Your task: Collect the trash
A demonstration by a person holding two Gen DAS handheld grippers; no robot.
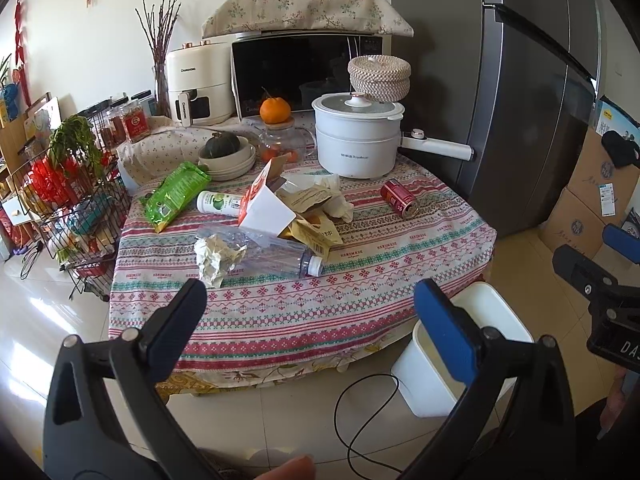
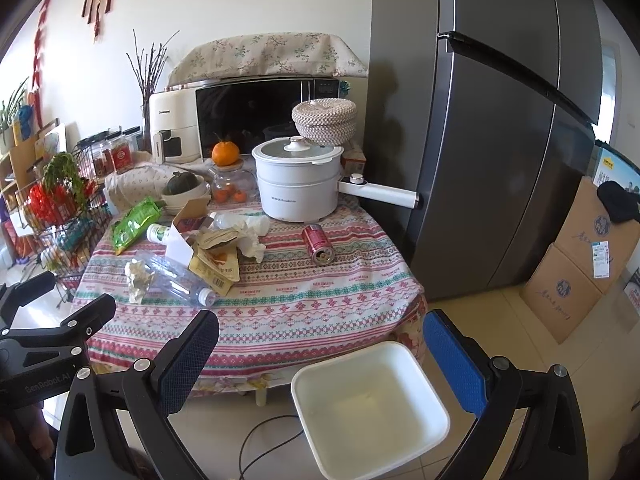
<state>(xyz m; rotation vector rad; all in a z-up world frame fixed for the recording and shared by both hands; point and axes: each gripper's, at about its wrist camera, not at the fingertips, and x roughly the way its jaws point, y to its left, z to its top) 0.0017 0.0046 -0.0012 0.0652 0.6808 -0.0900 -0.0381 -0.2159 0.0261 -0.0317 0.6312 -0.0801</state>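
Trash lies on the patterned tablecloth (image 1: pixel 360 300): a crumpled paper ball (image 1: pixel 216 258), a clear plastic bottle (image 1: pixel 276 254), a torn red-and-white carton (image 1: pixel 266 204), yellow wrappers (image 1: pixel 316 232), a green snack bag (image 1: pixel 176 194), a white-green bottle (image 1: pixel 218 202) and a red can (image 1: pixel 399 199) lying on its side. A white bin (image 2: pixel 368 408) stands on the floor in front of the table. My left gripper (image 1: pixel 310 320) is open, short of the table's near edge. My right gripper (image 2: pixel 320 360) is open above the bin, empty. The can (image 2: pixel 318 244) and paper ball (image 2: pixel 138 280) show in the right wrist view too.
A white electric pot (image 1: pixel 358 140), bowls with a squash (image 1: pixel 226 152), a glass jar with an orange (image 1: pixel 276 120), a microwave and an air fryer fill the table's back. A wire rack (image 1: pixel 76 208) stands left, a grey fridge (image 1: pixel 520 100) and cardboard boxes (image 2: pixel 580 264) right. A black cable (image 1: pixel 360 420) crosses the floor.
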